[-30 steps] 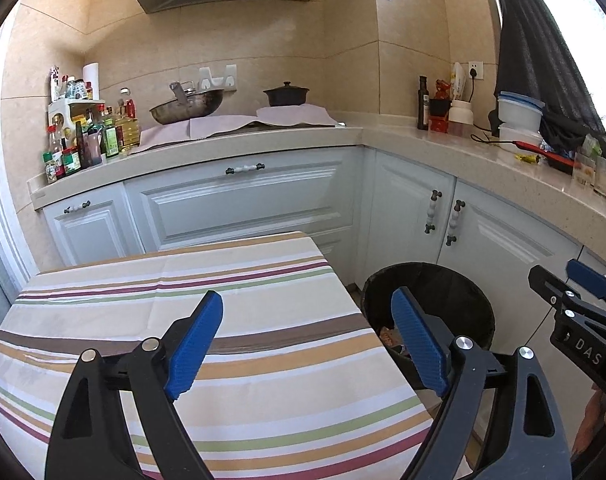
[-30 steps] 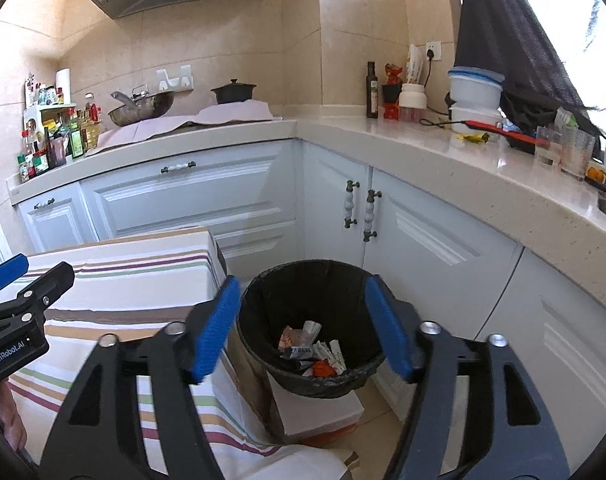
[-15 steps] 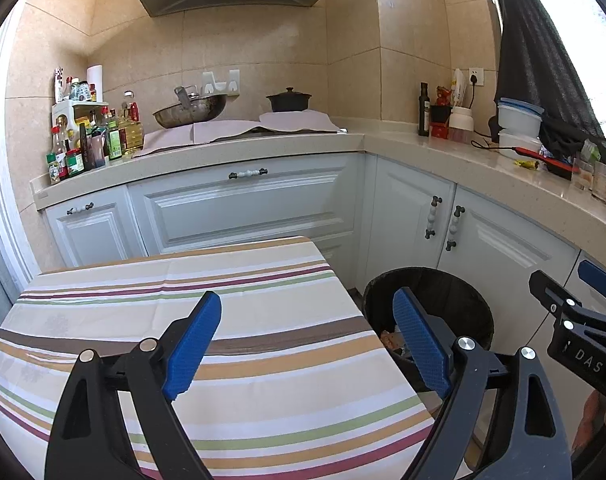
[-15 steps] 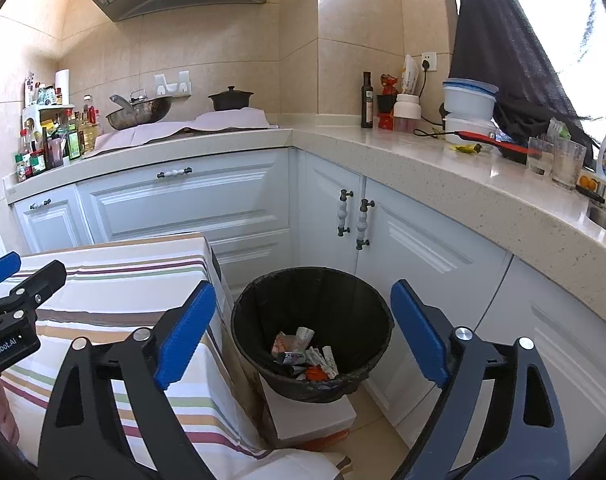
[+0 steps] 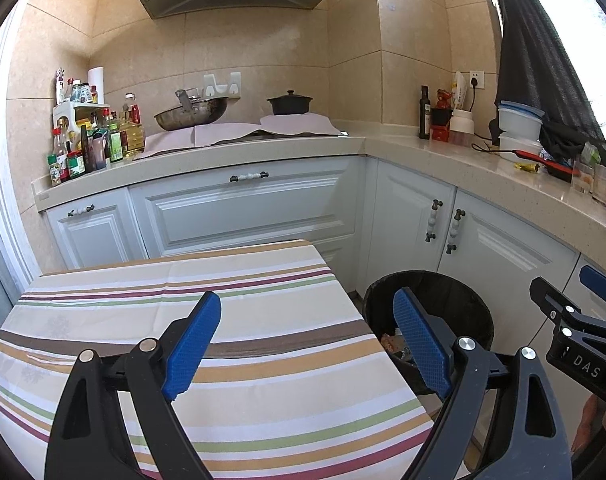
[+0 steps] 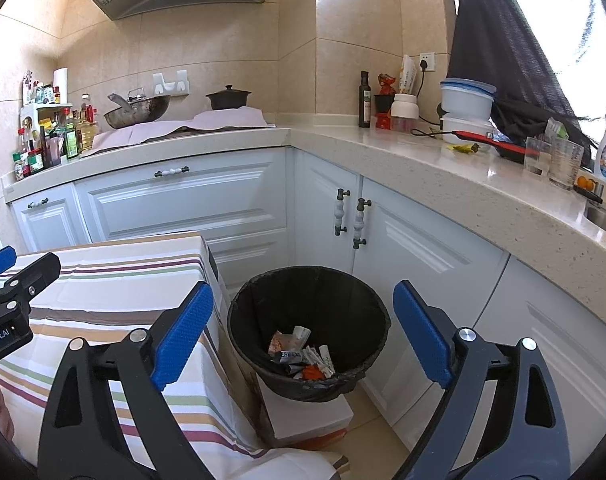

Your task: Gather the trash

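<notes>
Your right gripper (image 6: 299, 340) has its jaws wide apart, and nothing sits between them. Through the gap, in the lower middle of the right wrist view, you look down into the black trash bin (image 6: 309, 284). The trash (image 6: 301, 354) lies at the bottom of it: a few crumpled wrappers and a red scrap.

Your left gripper (image 5: 307, 344) also has its jaws wide, with nothing in them. It hangs over the striped tabletop (image 5: 151, 288), which fills the lower left of the left wrist view. No trash shows on the stripes, so the pick-up job looks nearly done or done.

Here is what could go wrong. The bin stands on a white box (image 6: 307, 420), low in the picture, just beside the hanging edge of the cloth. If you bump the bin's rim with a jaw, it could tip off the box and spill everything out.

The two grippers are close side by side. If you swing one fast, they could knock together.

A small yellow wrapper (image 6: 465, 148) lies on the long counter (image 6: 423, 168) at the upper right, near glass cups (image 6: 555, 158) and a cord. If you reach for it carelessly, you could knock the cups.
</notes>
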A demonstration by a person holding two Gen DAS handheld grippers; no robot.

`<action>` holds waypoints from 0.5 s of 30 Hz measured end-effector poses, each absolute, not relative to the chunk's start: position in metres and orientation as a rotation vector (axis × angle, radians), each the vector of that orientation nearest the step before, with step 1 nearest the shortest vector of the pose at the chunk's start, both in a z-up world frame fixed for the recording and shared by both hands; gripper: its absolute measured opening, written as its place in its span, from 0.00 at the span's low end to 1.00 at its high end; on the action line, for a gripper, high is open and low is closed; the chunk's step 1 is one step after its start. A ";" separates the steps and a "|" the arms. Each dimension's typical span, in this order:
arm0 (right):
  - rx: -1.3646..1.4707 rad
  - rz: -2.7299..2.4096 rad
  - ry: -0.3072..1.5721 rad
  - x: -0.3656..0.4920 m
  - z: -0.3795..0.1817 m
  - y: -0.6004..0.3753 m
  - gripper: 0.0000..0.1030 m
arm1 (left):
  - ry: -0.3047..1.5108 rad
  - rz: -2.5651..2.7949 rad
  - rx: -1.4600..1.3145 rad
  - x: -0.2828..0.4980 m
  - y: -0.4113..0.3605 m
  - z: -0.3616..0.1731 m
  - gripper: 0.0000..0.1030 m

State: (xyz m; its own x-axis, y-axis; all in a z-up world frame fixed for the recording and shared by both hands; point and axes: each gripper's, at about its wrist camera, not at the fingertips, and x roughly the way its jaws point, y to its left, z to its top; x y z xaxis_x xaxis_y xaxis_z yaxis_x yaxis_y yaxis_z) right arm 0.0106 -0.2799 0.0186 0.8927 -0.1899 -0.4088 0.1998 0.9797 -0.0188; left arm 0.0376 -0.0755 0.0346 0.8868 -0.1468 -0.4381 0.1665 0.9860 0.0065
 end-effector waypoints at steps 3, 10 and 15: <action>0.023 -0.202 0.423 0.011 0.018 -0.281 0.87 | 0.454 -0.163 0.041 0.038 -0.075 0.035 0.83; 0.024 -0.201 0.424 0.010 0.018 -0.282 0.87 | 0.455 -0.162 0.041 0.038 -0.075 0.035 0.83; 0.024 -0.202 0.423 0.011 0.018 -0.282 0.87 | 0.455 -0.162 0.040 0.038 -0.075 0.035 0.83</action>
